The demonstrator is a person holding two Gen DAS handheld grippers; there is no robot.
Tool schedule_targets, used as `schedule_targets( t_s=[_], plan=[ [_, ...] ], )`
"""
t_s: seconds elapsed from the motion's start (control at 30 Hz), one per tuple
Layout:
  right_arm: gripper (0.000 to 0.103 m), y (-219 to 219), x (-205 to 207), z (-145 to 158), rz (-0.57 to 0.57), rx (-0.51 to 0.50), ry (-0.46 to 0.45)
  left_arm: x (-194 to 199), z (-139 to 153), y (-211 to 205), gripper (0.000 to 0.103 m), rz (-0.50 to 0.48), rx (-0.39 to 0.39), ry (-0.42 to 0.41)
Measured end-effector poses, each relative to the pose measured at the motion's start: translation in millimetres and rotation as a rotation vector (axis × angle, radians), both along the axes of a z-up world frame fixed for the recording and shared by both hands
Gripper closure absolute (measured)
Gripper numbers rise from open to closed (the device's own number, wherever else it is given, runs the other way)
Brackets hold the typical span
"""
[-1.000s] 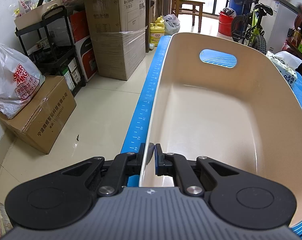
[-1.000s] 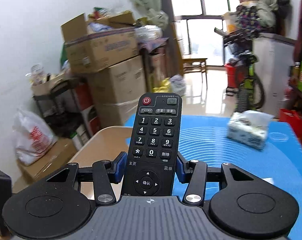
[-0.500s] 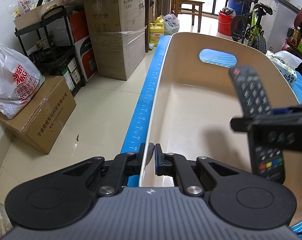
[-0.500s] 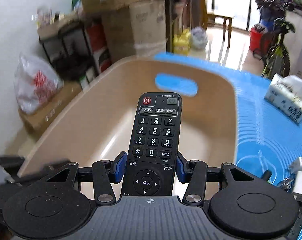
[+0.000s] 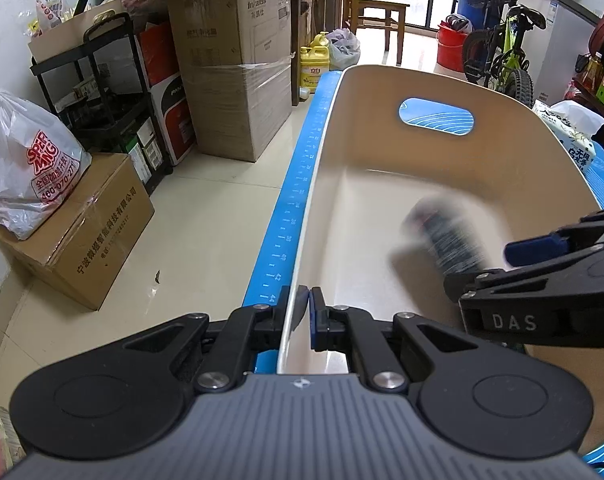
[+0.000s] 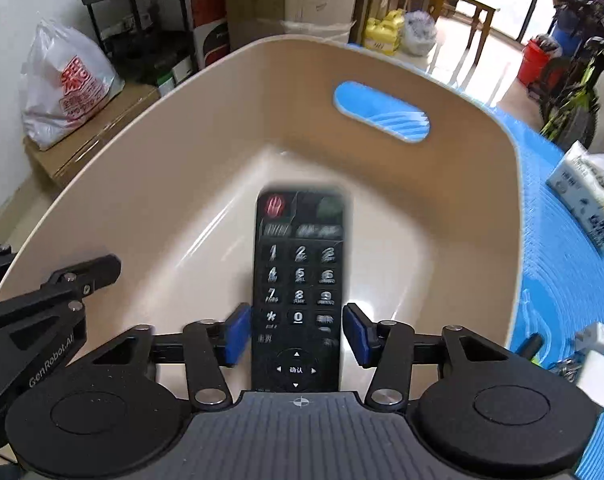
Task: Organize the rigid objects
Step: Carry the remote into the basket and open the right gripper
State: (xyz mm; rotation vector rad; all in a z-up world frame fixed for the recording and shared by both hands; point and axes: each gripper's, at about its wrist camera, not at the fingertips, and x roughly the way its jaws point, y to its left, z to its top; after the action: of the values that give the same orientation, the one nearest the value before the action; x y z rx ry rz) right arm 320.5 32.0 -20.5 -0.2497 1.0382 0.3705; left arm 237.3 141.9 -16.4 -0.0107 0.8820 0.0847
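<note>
Your left gripper [image 5: 304, 312] has its fingers closed on the near wall of the beige bin [image 5: 498, 184], one blue pad outside the rim and one inside, pinching the thin plastic between them. The bin sits on the blue worktop [image 5: 298, 200], right along its ruled left edge, with the cut-out handle [image 5: 436, 117] in the far wall showing blue through it.

Your right gripper [image 6: 298, 334] hangs over the bin's right side with its fingers [image 6: 358, 332] spread apart. The black remote [image 6: 300, 288] lies between the blue pads, and a sliver of gap shows on each side, so the pads look clear of it. The remote is streaked with blur in both views; its upper buttons smear, and you cannot tell for sure whether it already rests on the bin floor or is still in the air. From your left wrist camera it appears as a dark smudge [image 5: 446, 236] low inside the bin, just ahead of the right gripper's fingers [image 5: 538, 246].

On the worktop to the right of the bin, a tissue pack [image 6: 590, 204] lies further back, and a white charger [image 6: 596, 364] lies nearer you.
</note>
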Motion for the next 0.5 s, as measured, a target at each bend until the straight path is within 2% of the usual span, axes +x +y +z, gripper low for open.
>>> schedule_targets(
  t_s=[0.07,0.23,0.27,0.3,0.37,0.5],
  plan=[
    [0.033,-4,-2,3,-0.001,0.002,-0.011,1,-1,1,0.094,0.001,-0.003,0.001],
    [0.033,-17,-11,14,0.014,0.088,-0.028,1,-1,0,0.093,0.001,0.005,0.000],
    [0.030,-21,-15,20,0.018,0.115,-0.036,0,-1,0,0.093,0.002,0.004,0.001],
    [0.021,-24,-18,25,0.020,0.128,-0.047,0,-1,1,0.093,0.002,0.003,0.001],
    [0.014,-34,-28,38,0.010,0.140,-0.110,0,-1,1,0.093,0.003,0.002,0.002],
    [0.011,-59,-42,64,-0.017,0.168,-0.199,0,-1,1,0.093,0.004,0.003,0.002]
  ],
)
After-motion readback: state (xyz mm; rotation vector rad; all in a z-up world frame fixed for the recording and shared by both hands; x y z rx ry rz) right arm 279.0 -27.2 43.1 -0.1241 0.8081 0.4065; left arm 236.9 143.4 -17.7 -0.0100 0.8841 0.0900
